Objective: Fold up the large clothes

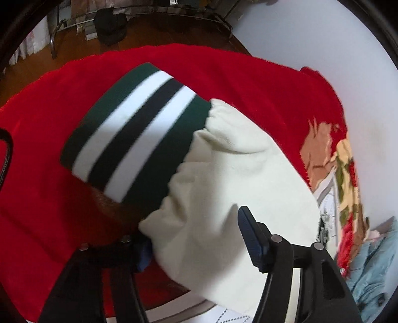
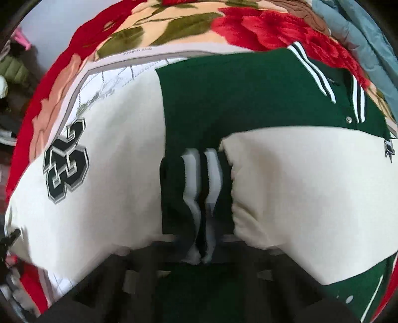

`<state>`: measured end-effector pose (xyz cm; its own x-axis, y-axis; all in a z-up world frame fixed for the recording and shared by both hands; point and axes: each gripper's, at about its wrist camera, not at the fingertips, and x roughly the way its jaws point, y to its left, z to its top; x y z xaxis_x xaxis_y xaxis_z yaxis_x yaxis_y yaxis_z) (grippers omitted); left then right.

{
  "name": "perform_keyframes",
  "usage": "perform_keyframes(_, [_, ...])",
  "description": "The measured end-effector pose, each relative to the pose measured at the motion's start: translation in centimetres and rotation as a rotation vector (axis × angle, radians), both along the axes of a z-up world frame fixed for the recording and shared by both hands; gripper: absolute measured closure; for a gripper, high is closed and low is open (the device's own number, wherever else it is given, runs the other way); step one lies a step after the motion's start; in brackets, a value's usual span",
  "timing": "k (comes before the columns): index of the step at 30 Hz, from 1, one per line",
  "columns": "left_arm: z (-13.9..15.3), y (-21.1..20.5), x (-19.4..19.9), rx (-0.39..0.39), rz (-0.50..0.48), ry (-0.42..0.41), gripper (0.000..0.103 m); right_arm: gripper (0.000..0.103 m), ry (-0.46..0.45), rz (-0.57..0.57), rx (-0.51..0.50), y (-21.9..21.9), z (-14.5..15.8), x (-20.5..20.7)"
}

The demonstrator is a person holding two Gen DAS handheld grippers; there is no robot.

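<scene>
A green varsity jacket [image 2: 223, 99] with cream sleeves lies on a red floral blanket [image 2: 174, 27]. In the left wrist view a cream sleeve [image 1: 223, 198] with a striped green, white and black cuff [image 1: 134, 139] lies between the fingers of my left gripper [image 1: 196, 244]. The jaws stand wide apart; the left pad is partly hidden under the sleeve. In the right wrist view my right gripper [image 2: 202, 251] is shut on the other sleeve's striped cuff [image 2: 201, 188], over the green body. The left sleeve bears a number patch [image 2: 66, 161].
The red blanket [image 1: 49, 198] hangs over the bed edge. A dark wooden floor [image 1: 149, 32] and a metal rack [image 1: 139, 15] lie beyond. A white wall [image 1: 323, 44] is to the right. A light blue garment [image 1: 373, 268] lies at the right.
</scene>
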<state>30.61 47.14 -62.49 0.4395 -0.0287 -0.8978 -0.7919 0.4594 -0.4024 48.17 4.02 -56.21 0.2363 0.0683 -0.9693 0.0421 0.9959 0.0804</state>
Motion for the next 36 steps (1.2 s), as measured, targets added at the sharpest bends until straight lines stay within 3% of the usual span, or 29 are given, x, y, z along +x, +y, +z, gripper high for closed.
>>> perform_keyframes(3, [-0.2,-0.2,1.2,0.017,0.027,0.025,0.043,0.099,-0.082,0.047,0.055,2.0,2.6,0.1])
perform_keyframes(5, [-0.1,-0.3,1.9,0.034,0.058,0.027,0.044,0.098,-0.026,0.083,0.069,2.8,1.9,0.5])
perform_keyframes(6, [0.1,-0.4,2.0,0.059,0.073,0.033,0.052,0.098,0.000,0.079,0.077,2.5,1.4,0.6])
perform_keyframes(7, [0.5,-0.6,2.0,0.092,0.079,0.046,0.071,0.098,0.012,0.073,0.093,2.0,1.1,0.6])
perform_keyframes(9, [1.8,-1.3,2.4,0.179,0.064,0.063,0.092,0.081,0.011,0.063,0.139,0.9,1.6,0.4])
perform_keyframes(10, [2.3,-1.4,2.5,0.202,0.055,0.064,0.096,0.074,0.007,0.056,0.172,0.1,1.9,0.2])
perform_keyframes(12, [4.2,-2.4,3.1,0.277,0.024,0.063,0.099,0.043,-0.008,0.022,0.242,-1.5,2.8,-0.8])
perform_keyframes(13, [5.3,-2.9,3.3,0.315,0.006,0.062,0.099,0.040,-0.011,0.006,0.261,-2.3,3.2,-1.4])
perform_keyframes(16, [9.4,-5.3,4.2,0.452,-0.053,0.054,0.100,0.039,-0.012,-0.026,0.288,-4.6,4.2,-2.7])
perform_keyframes(20, [15.3,-9.1,6.2,0.606,-0.137,-0.002,0.100,0.039,-0.028,-0.082,0.249,-8.1,5.3,-3.8])
perform_keyframes(23, [20.4,-14.2,7.7,0.670,-0.241,-0.073,0.100,0.031,-0.041,-0.128,0.169,-11.6,5.5,-4.8])
perform_keyframes(28, [25.6,-25.5,10.1,0.732,-0.468,-0.178,0.100,0.031,-0.011,-0.235,0.102,-18.2,4.9,-6.7])
perform_keyframes(32, [25.6,-37.6,11.4,0.648,-0.685,-0.220,0.100,0.031,0.001,-0.325,0.069,-24.6,4.9,-8.8])
perform_keyframes(36, [22.7,-52.2,11.8,0.530,-0.912,-0.231,0.100,0.031,0.015,-0.427,0.053,-32.1,4.5,-11.7])
